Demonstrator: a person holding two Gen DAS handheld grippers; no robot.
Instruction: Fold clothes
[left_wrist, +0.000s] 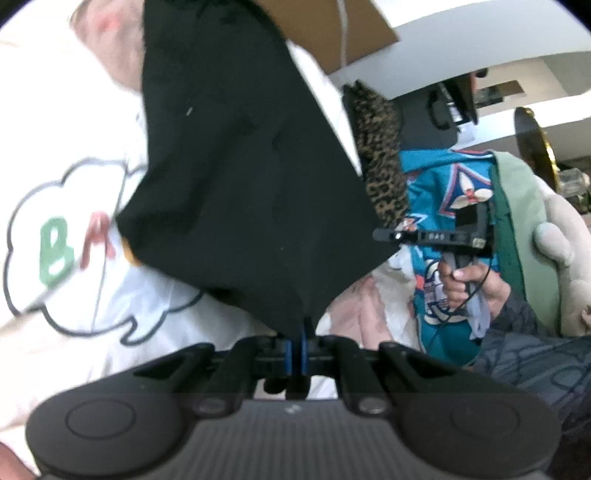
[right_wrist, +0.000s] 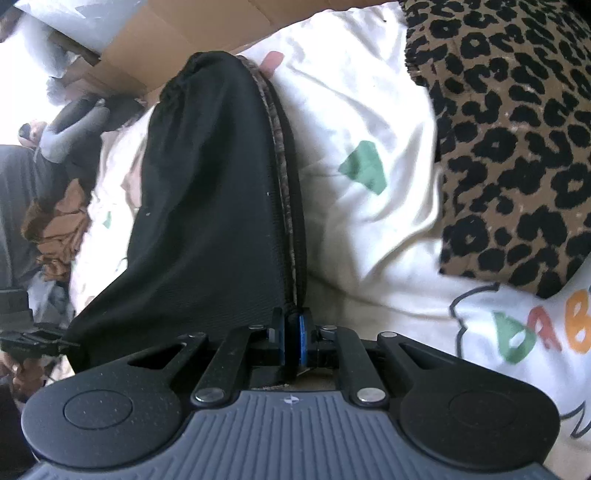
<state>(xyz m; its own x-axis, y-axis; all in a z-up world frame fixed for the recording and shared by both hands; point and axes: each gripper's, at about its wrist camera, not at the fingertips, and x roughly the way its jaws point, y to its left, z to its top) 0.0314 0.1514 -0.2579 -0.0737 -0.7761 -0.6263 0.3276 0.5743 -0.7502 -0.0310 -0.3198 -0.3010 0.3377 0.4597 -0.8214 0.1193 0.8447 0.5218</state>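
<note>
Early stage: black garment (left_wrist: 240, 177) pinched at one edge between left gripper (left_wrist: 297, 334) fingers, its banded edge clamped in right gripper (right_wrist: 293, 332) fingers, stretched ahead of both over white printed bedding (right_wrist: 369, 110); no fold made yet

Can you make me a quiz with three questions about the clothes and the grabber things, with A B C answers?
1. Where is the leopard-print fabric in the right wrist view?
A. Right of the black garment
B. Under it
C. Inside the cardboard box

2. What colour is the sheet with the cloud drawing?
A. Blue
B. White
C. Red

3. What are the left gripper and right gripper doing?
A. Both open
B. One open
C. Both pinching the black garment

Answers: 1 A, it lies at the right edge. 2 B, white cloth shows around the letters. 3 C, black cloth runs into both closed jaws.
</note>
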